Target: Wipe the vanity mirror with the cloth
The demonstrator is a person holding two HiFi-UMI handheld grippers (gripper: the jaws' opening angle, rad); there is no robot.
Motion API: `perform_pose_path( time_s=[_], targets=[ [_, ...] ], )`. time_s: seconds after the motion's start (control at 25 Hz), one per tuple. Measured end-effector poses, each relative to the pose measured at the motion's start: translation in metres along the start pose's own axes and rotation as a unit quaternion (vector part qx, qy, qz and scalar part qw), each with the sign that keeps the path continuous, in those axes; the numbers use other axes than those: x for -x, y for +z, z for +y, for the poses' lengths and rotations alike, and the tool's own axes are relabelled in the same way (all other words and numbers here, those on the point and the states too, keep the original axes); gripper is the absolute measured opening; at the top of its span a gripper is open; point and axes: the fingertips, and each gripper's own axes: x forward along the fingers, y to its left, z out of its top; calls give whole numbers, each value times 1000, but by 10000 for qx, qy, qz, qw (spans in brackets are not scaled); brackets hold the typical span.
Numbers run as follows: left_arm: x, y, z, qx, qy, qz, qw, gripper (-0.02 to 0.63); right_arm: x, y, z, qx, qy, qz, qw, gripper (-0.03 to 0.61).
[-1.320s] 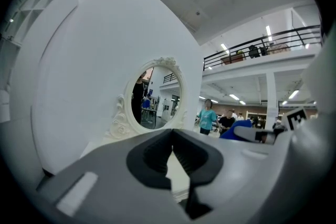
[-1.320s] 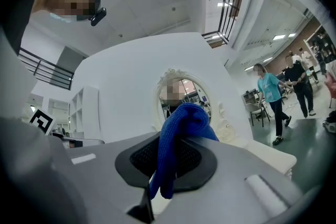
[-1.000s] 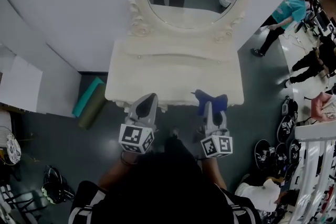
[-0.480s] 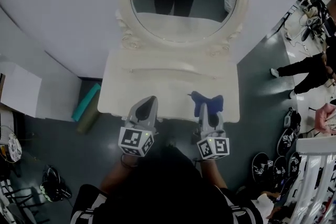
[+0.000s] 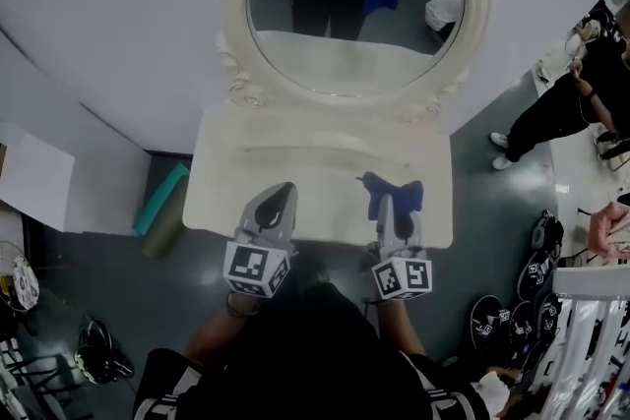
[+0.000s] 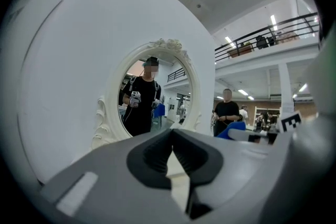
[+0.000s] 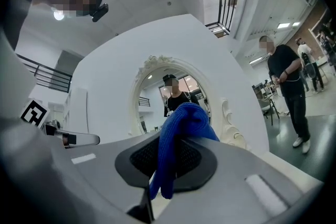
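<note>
An oval mirror (image 5: 359,10) in an ornate cream frame stands on a cream vanity table (image 5: 295,172) against a white wall. It also shows as the mirror (image 6: 149,99) and the mirror (image 7: 173,97) in the two gripper views. My right gripper (image 5: 387,204) is shut on a blue cloth (image 5: 392,194), which hangs over the table's front right part; the cloth (image 7: 178,136) bulges out between the jaws. My left gripper (image 5: 279,197) is shut with nothing in it, over the table's front left. Both grippers are well short of the glass.
A teal roll (image 5: 159,197) lies on the floor left of the table. A person (image 5: 561,103) stands at the right, with black bags (image 5: 497,315) and a white rail (image 5: 591,330) lower right. White boards (image 5: 34,177) lean at the left.
The view has tilted up a little, so more of the mirror shows. Both grippers keep their places over the table's front edge. The people at the right have shifted.
</note>
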Motion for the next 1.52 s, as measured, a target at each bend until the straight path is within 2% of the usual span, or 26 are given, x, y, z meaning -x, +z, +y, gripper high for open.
perform_pose_path(
  time_s=[0.28,0.48,0.96,1.32,1.52],
  targets=[
    [-32,22,32,-141,-520,-23,9985,9,-41,4,21,-40,-302,-169,9994,37],
    [-54,29,46,-88,-708,7,9975,9,-64,8,19,-127,-458,-228,9986,37],
    [-115,45,52,42,-456,-113,9989,9,-124,10,-26,-209,-393,-98,9990,37],
    [-157,43,53,85,-345,-106,9993,9,-172,14,-70,-243,-479,-203,9983,37],
    [-181,50,51,-24,-383,-107,9992,9,-203,18,-93,-327,-578,-285,9974,37]
  ],
)
